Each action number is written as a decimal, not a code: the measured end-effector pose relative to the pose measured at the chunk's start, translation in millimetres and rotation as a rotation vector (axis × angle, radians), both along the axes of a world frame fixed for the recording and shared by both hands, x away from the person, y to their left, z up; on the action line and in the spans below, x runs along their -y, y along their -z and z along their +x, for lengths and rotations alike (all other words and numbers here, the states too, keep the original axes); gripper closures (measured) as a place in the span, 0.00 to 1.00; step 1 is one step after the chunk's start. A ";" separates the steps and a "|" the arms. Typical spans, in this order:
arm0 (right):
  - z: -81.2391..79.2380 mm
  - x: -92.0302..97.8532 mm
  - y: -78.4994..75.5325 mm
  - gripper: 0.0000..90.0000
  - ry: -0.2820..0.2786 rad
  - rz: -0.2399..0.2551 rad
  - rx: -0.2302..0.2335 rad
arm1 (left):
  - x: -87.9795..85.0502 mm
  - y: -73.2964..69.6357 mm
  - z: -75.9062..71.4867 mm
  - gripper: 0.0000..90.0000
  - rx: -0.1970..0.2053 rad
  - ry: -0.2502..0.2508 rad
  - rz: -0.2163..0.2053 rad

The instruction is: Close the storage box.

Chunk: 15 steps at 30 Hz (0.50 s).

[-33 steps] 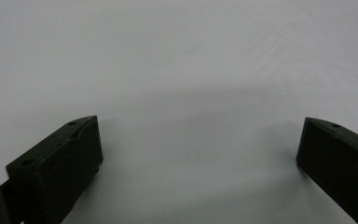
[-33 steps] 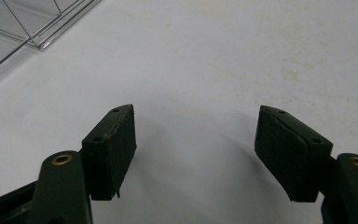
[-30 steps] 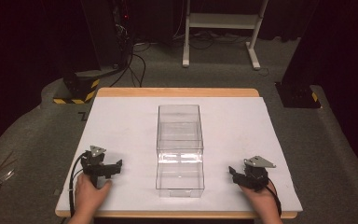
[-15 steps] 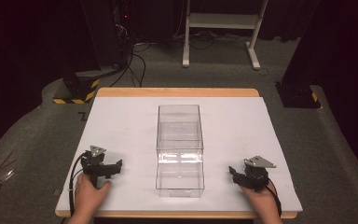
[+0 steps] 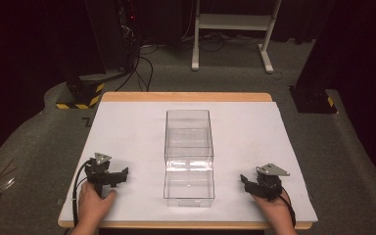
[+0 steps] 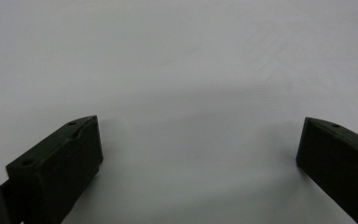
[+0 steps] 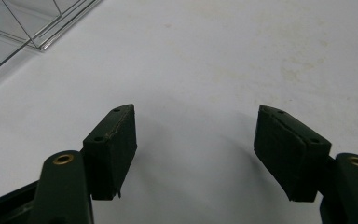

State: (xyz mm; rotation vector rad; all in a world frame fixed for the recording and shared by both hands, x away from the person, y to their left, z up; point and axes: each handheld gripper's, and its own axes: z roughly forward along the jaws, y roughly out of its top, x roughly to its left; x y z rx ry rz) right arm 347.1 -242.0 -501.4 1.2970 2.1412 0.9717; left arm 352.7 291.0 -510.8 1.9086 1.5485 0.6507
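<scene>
Fingers point(image 7: 112, 140) of both grippers parted, holding nothing — clear box point(image 5: 188, 161) between them, well apart.

Bright white tabletop point(image 5: 127, 132), dark surroundings

Overhead light; clear box point(image 5: 188, 156) shows glare on its middle edge. Soft shadows under jaws in both gripper views, near jaws slightly blurred. High view a bit grainy.

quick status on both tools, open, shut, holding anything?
Left tool: open, nothing between its jaws, over the white table sheet.
Right tool: open, empty, beside the clear plastic box.
</scene>
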 end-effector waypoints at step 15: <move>0.6 0.5 0.0 0.33 -0.008 0.004 -0.004 | 0.1 0.0 0.0 0.01 0.000 0.000 0.001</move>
